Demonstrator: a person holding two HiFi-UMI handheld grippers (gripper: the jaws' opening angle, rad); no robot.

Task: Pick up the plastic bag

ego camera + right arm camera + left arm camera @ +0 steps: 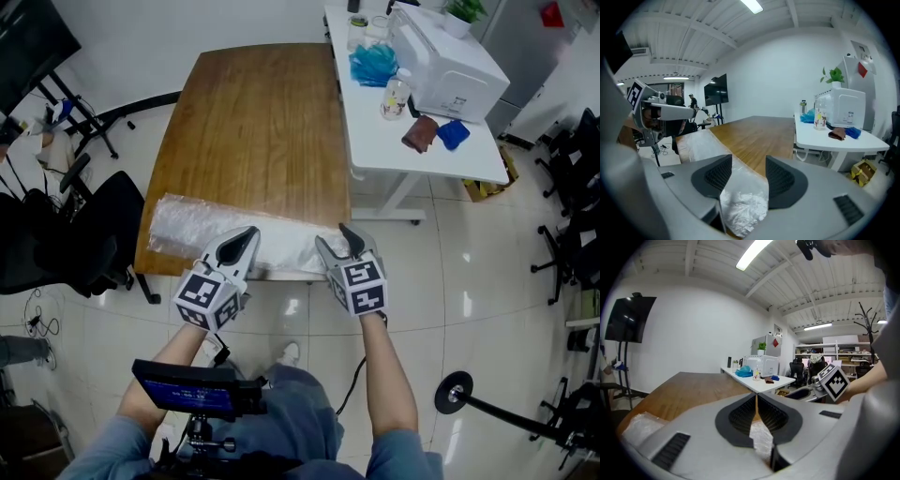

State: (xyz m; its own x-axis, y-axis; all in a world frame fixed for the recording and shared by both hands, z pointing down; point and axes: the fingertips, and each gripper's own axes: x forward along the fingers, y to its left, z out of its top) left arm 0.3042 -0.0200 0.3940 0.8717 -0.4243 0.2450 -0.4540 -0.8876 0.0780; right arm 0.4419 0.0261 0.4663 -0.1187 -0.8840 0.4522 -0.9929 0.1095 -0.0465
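A long clear plastic bag (187,225) lies flat along the near edge of the brown wooden table (253,122). My left gripper (248,234) is over the bag's near edge, left of centre. In the left gripper view its jaws (756,397) meet at the tips, and the bag (762,439) shows through the slit behind them. I cannot tell whether any plastic is pinched. My right gripper (336,239) hovers at the bag's right end. It stands open (747,161) with crumpled plastic (745,201) between the pads, which do not press on it.
A white desk (375,141) adjoins the table on the right. It carries a white appliance (445,66), a blue cloth (373,64), a bottle (395,94) and small brown and blue items. A black chair (94,234) stands left, and a round stand base (457,392) sits on the floor right.
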